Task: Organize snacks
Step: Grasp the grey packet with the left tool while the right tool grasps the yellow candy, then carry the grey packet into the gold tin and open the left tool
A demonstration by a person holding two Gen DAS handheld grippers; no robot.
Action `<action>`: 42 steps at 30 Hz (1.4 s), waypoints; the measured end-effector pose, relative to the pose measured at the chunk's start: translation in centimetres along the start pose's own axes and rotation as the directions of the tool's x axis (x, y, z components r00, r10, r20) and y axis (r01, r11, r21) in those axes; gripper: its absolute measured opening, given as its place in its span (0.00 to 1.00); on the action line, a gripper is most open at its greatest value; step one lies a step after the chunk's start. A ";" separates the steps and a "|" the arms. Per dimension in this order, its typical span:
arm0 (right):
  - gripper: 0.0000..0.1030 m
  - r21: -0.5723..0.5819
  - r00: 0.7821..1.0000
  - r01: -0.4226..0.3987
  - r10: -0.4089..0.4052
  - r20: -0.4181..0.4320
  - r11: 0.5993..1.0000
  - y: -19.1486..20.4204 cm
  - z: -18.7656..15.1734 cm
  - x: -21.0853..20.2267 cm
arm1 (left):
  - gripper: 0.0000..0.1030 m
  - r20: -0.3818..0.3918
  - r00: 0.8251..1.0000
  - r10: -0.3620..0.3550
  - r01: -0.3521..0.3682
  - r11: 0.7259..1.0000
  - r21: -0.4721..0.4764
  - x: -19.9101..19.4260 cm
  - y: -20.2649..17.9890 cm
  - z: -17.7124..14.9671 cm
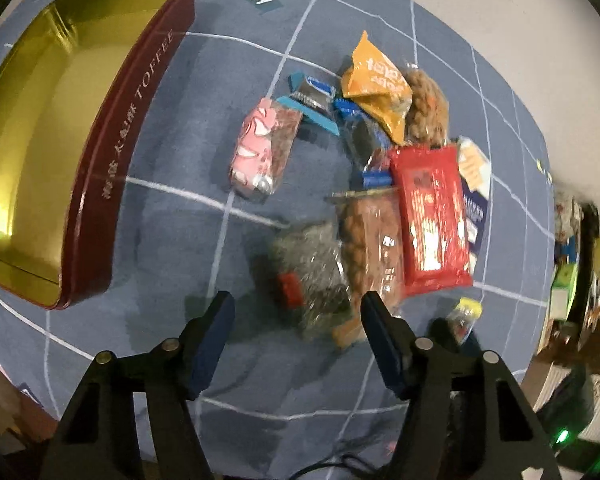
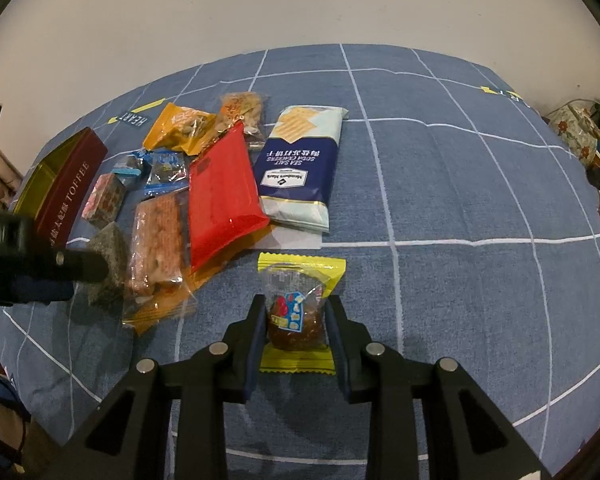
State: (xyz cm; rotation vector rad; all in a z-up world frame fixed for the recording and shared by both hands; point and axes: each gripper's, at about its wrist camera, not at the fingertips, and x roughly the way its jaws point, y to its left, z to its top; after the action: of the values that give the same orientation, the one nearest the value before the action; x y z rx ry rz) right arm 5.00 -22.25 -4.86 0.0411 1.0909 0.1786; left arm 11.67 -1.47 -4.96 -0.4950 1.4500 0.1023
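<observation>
My right gripper (image 2: 296,328) pinches the yellow-ended clear-wrapped brown candy (image 2: 296,312), long axis 12-to-6. Left gripper (image 1: 298,308) half spread, empty, above the grey foil snack packet (image 1: 312,272) at 12; open gold-lined maroon toffee tin (image 1: 100,208) at 10

Toffee tin (image 2: 66,184) left of snack pile (image 2: 220,196) (apart).

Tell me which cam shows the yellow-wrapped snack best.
Right wrist. The yellow-wrapped snack sits centred and sharp between the right tongs, which are shut on it, so the clear window and the brown ball inside show. The left wrist view catches only a small blurred piece of it at the pile's edge.
</observation>
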 end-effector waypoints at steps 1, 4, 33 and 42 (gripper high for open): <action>0.29 -0.001 1.000 0.000 0.000 0.000 1.000 0.0 0.0 0.0 | 0.60 0.004 1.000 0.012 -0.012 1.000 -0.008 0.2 -0.2 0.2; 0.29 -0.001 1.000 -0.004 0.004 -0.001 1.000 0.0 0.0 0.0 | 0.58 0.006 0.999 0.038 -0.038 0.999 -0.017 0.9 -0.6 0.8; 0.29 -0.031 0.998 0.053 -0.053 -0.026 0.998 0.8 0.2 0.3 | 0.31 0.041 0.994 0.096 -0.104 0.950 0.295 -0.6 -1.0 -2.9; 0.29 -0.027 0.997 0.075 -0.076 -0.032 0.997 1.0 0.2 0.4 | 0.31 0.122 0.992 0.012 -0.053 0.939 0.339 -6.7 0.6 -3.9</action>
State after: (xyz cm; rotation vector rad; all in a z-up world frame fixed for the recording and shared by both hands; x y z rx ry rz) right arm 5.28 -21.17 -5.00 -0.0262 1.1212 0.1257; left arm 6.97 -0.93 1.22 -0.1758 1.3246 -0.0933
